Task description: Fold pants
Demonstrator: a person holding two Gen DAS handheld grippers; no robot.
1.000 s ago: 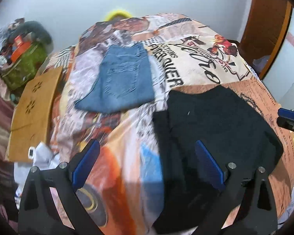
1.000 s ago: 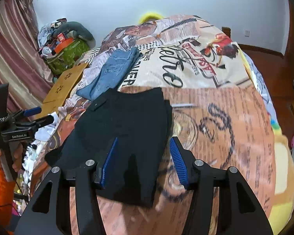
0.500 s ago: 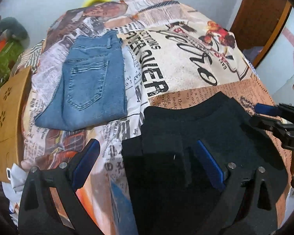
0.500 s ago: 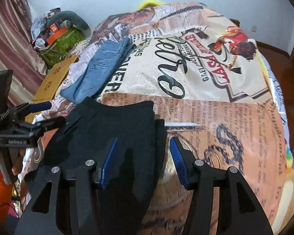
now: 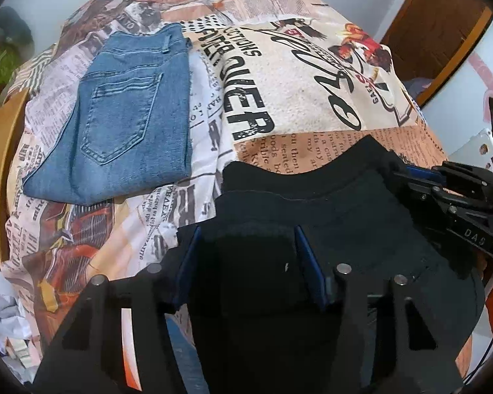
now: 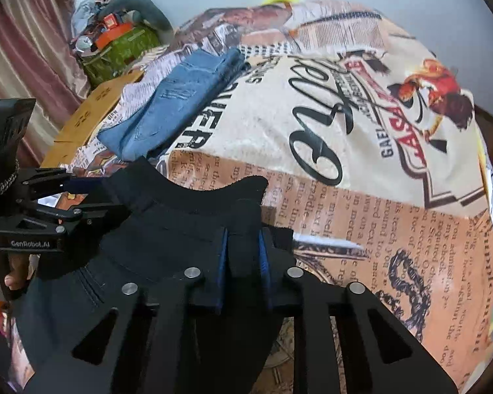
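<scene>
The black pants (image 5: pixel 361 216) lie folded on the printed bedspread (image 5: pixel 295 92) and are held up between both grippers. My left gripper (image 5: pixel 246 262) is shut on the pants' left edge, with thick black cloth bunched between its blue pads. My right gripper (image 6: pixel 243 256) is shut on the pants' right edge (image 6: pixel 187 223). Each gripper shows in the other's view: the right one (image 5: pixel 457 197) and the left one (image 6: pixel 59 197). The far edge of the pants sags in a curve between them.
Folded blue jeans (image 5: pixel 121 118) lie on the bed at the far left, also in the right wrist view (image 6: pixel 180 98). A brown cardboard box (image 6: pixel 88 115) and a green bag (image 6: pixel 121 49) sit beyond the bed's left side. A wooden door (image 5: pixel 437 26) stands at the right.
Both grippers moved forward over the black pants and closed on its two sides. The pants' near part has lifted off the bed and its far edge now sags between them.
</scene>
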